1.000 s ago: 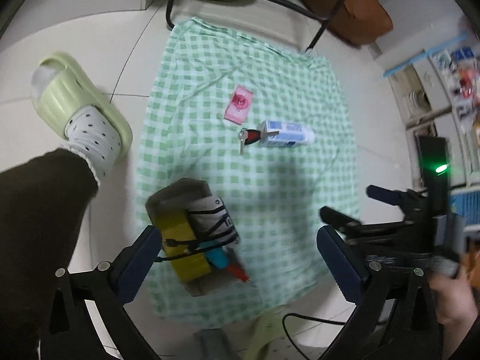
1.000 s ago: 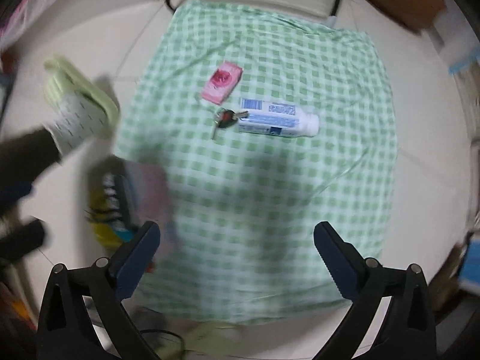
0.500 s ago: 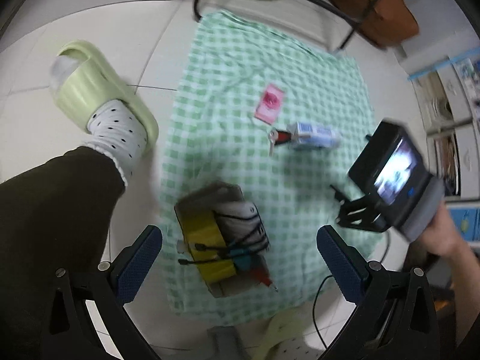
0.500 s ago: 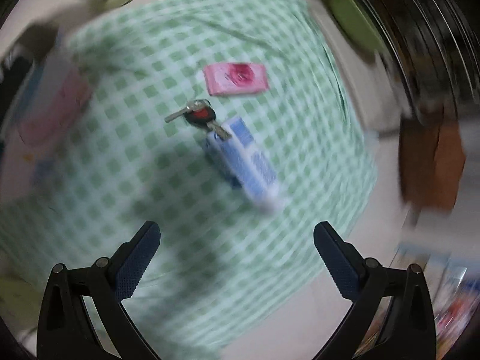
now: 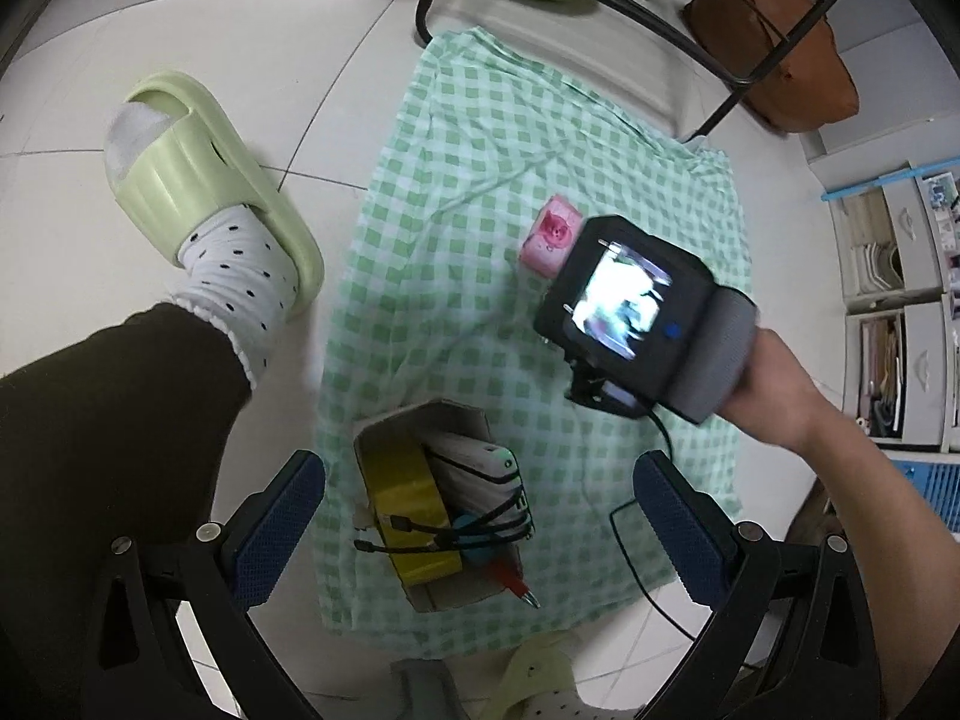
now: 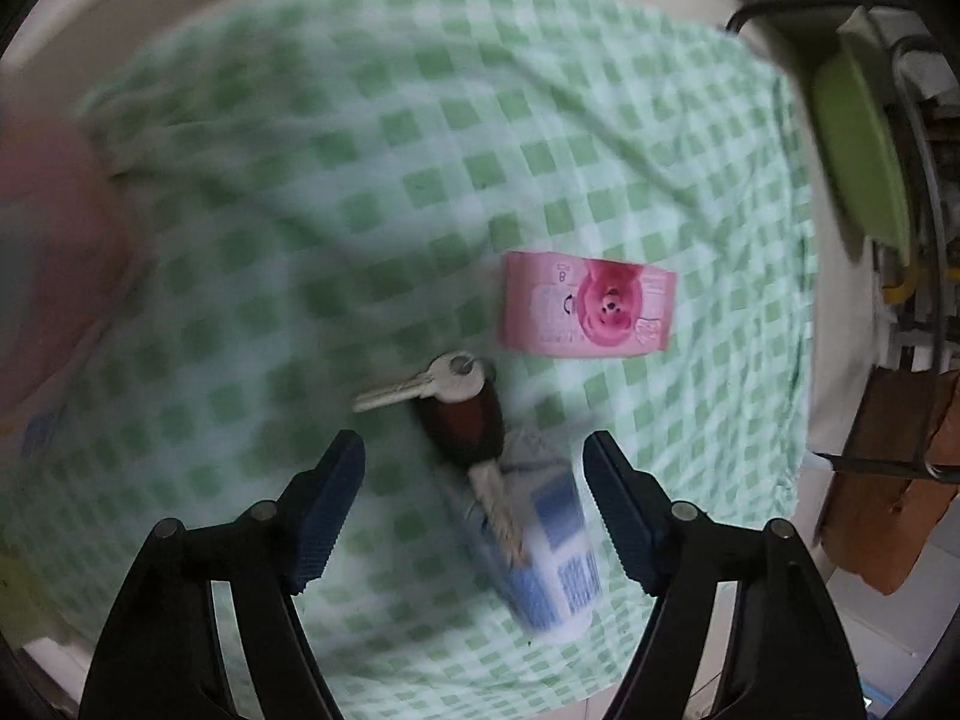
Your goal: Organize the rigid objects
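On the green checked cloth (image 6: pixel 372 138), the right gripper (image 6: pixel 474 504) hangs open over the keys (image 6: pixel 456 402) and blue-white bottle (image 6: pixel 552 558); the left gripper (image 5: pixel 480 516), jaws wide, hovers above the cardboard box (image 5: pixel 420 420)

The right gripper (image 6: pixel 474 495) is dropping in close over the keys (image 6: pixel 456 399) and the blue-and-white bottle (image 6: pixel 540 546), its fingers narrowing from their wide spread. In the left wrist view its body (image 5: pixel 645 324) is now covering both, beside the pink packet (image 5: pixel 549 231).
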### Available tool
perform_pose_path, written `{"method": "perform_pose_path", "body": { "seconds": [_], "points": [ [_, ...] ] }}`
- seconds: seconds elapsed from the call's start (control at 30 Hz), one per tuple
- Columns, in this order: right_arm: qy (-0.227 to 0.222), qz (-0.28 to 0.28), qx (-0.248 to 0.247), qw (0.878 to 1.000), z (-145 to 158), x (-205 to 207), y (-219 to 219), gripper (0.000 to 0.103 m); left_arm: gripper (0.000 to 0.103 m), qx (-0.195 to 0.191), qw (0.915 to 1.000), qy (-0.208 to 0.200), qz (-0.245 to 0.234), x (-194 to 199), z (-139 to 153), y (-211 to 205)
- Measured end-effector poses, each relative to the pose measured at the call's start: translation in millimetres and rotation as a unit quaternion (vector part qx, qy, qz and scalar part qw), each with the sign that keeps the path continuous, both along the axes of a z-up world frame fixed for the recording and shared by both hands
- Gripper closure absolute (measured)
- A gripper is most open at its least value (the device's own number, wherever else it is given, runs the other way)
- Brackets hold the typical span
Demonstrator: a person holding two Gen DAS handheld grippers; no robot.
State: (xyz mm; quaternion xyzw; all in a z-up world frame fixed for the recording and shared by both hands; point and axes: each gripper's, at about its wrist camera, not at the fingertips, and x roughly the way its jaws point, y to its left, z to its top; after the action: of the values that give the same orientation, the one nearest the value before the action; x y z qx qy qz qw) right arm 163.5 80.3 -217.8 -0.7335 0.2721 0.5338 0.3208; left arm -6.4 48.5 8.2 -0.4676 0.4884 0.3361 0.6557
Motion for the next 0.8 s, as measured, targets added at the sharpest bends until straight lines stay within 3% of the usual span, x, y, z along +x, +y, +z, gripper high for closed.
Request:
{"method": "perform_pose_path", "body": {
  "seconds": [0.03,0.07,0.1,0.2,0.37,0.47,0.57,0.67,0.8],
  "points": [
    [-0.002,-0.014,-0.014,1.000,-5.6,1.8,4.3,0.037,0.000,0.001,1.0000,0.001,-0.001,0.8,0.3,0.2],
    [-0.006,-0.029,-0.019,0.999,-9.4,4.2,8.3,0.056,0.000,0.002,1.0000,0.002,-0.002,1.5,0.2,-0.4],
    [-0.002,-0.056,-0.022,0.998,-9.2,8.3,13.4,0.068,0.000,0.002,1.0000,0.004,-0.004,2.1,-0.2,-1.0],
    [0.046,-0.130,-0.026,0.990,5.9,22.7,20.1,0.069,0.000,0.001,0.9999,0.013,-0.007,4.3,-3.2,-2.7],
    [0.090,-0.171,0.001,0.981,50.4,37.6,4.6,0.069,0.000,0.019,0.9989,0.033,-0.029,9.6,-2.8,-8.4],
    [0.118,-0.209,0.021,0.971,82.8,45.4,-11.4,0.069,0.000,0.044,0.9962,0.050,-0.056,17.0,0.2,-16.4],
    [0.159,-0.251,0.030,0.954,114.9,46.1,-30.5,0.069,0.000,0.038,0.9963,0.044,-0.064,20.2,2.0,-23.1],
    [0.187,-0.266,0.036,0.945,141.4,37.3,-42.0,0.069,0.000,0.033,0.9977,0.006,-0.058,15.9,5.7,-25.1],
    [0.213,-0.273,0.057,0.936,179.5,22.6,-69.7,0.069,0.000,0.061,0.9912,0.038,-0.111,21.4,1.4,-39.5]
  ]
}}
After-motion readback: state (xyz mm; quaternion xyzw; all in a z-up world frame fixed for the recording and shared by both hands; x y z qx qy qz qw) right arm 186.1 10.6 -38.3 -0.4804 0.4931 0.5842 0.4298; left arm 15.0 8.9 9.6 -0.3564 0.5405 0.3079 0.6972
